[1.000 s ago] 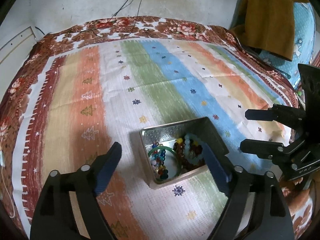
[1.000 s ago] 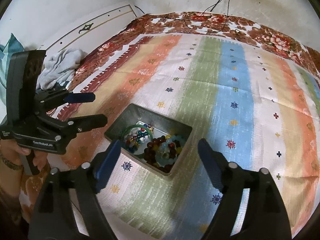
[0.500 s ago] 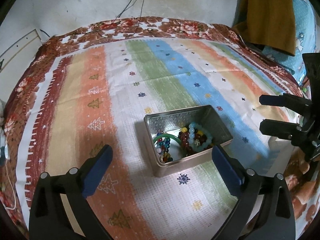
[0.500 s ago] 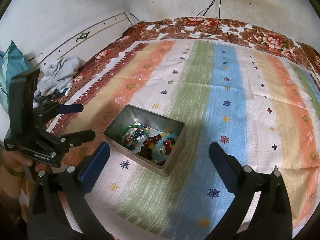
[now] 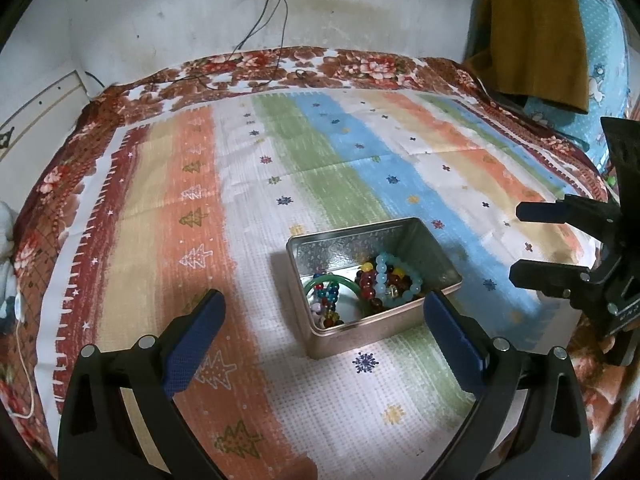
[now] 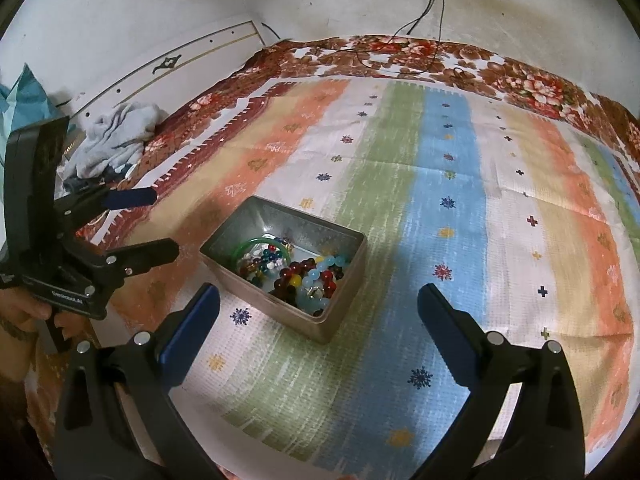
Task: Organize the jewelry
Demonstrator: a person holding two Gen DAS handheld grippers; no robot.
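An open metal tin (image 5: 440,258) (image 6: 346,280) sits on the striped bedspread. It holds a green bangle (image 5: 320,280) (image 6: 260,242), a pale blue bead bracelet (image 5: 400,294) (image 6: 318,276), dark red beads (image 5: 366,282) (image 6: 298,270) and mixed coloured beads (image 5: 326,304). My left gripper (image 5: 322,320) is open and empty, held above the bedspread just in front of the tin. My right gripper (image 6: 318,314) is open and empty, also in front of the tin. Each gripper shows in the other's view: the right one (image 5: 520,242) and the left one (image 6: 156,224).
The striped cloth (image 5: 280,140) covers a floral bedspread (image 6: 520,76). A grey cloth heap (image 6: 116,136) lies at the bed's left edge. A brown garment (image 5: 536,28) hangs over a blue pillow at the right. Cables (image 5: 272,32) run down the wall behind.
Both grippers have pulled back and risen away from the tin, so the tin looks smaller and more of the bed shows. The jaws stay open and the tin has not moved.
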